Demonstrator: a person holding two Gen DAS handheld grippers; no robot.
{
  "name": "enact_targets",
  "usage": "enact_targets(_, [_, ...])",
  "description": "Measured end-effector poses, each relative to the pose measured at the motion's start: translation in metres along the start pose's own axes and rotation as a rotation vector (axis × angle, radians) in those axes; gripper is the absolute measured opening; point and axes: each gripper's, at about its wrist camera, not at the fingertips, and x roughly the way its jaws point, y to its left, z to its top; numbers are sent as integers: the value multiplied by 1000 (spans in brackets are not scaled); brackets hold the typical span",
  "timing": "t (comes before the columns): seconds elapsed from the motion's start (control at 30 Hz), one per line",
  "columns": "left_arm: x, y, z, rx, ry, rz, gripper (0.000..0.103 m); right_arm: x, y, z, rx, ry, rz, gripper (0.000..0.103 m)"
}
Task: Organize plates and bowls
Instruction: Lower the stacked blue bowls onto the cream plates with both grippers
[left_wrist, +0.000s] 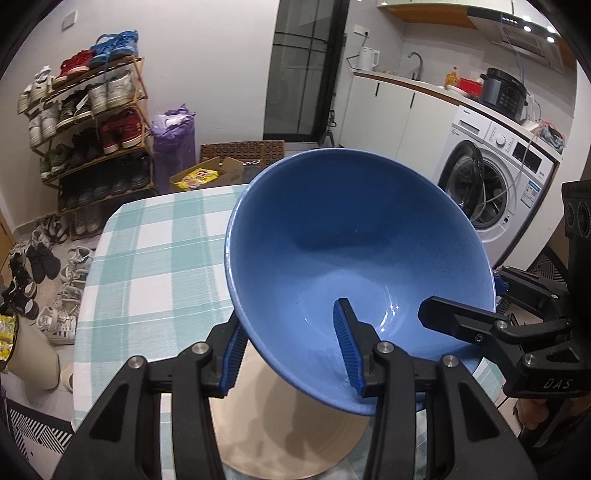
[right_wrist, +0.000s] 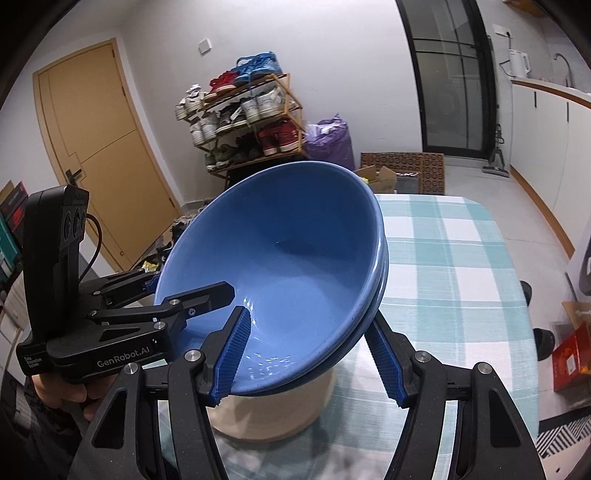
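Observation:
Two nested blue bowls hang tilted above the checked tablecloth. My left gripper is shut on the near left rim, one finger inside the bowl and one beneath it. My right gripper is shut on the near right rim in the same way, around both rims. A beige stack of dishes sits on the table right under the blue bowls, partly hidden by them.
A loaded shoe rack stands beyond the table's far side, with loose shoes on the floor. A washing machine and a kitchen counter are at the right. An open cardboard box lies past the table's far edge.

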Motion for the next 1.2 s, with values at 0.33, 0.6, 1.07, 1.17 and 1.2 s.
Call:
enact_targets(0.33, [-4, 27, -17, -43, 15, 33, 45, 24, 29, -1, -29, 38, 43, 66])
enact_targets(0.6, [1, 40, -32, -76, 39, 47, 45, 51, 32, -7, -35, 83, 68, 66])
enact_targets(1.07, [24, 58, -52, -124, 99, 42, 44, 91, 33, -26, -28, 162, 81, 66])
enact_targets(1.17, [29, 58, -55, -123, 110, 39, 44, 96, 31, -28, -23, 174, 73, 66])
enact_targets(1.2, [30, 58, -56, -122, 114, 37, 44, 98, 31, -29, -21, 176, 71, 66])
